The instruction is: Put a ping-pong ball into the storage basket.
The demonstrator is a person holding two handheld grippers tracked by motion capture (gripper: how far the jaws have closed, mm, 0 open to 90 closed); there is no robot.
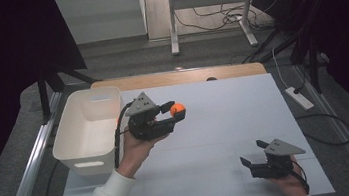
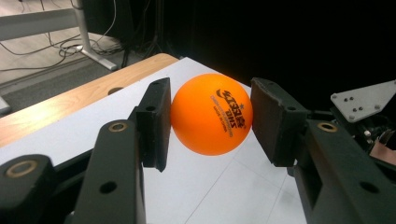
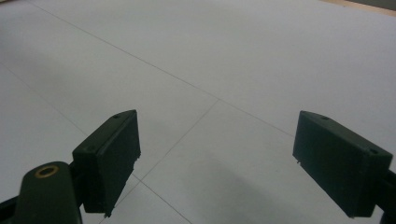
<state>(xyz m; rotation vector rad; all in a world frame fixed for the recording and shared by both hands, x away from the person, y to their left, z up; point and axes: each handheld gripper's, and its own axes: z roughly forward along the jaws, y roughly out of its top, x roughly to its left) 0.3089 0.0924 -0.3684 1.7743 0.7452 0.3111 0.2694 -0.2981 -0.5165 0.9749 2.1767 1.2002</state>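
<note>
Gripping the orange ball at frame centre, left gripper pads touch both its sides. Right gripper, lower right, gapes wide, empty.

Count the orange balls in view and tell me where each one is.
1. The orange ball is clamped between the jaws of the left gripper, held above the white table just right of the white bin. Part of the bin's inside is hidden, so more could lie there.
</note>
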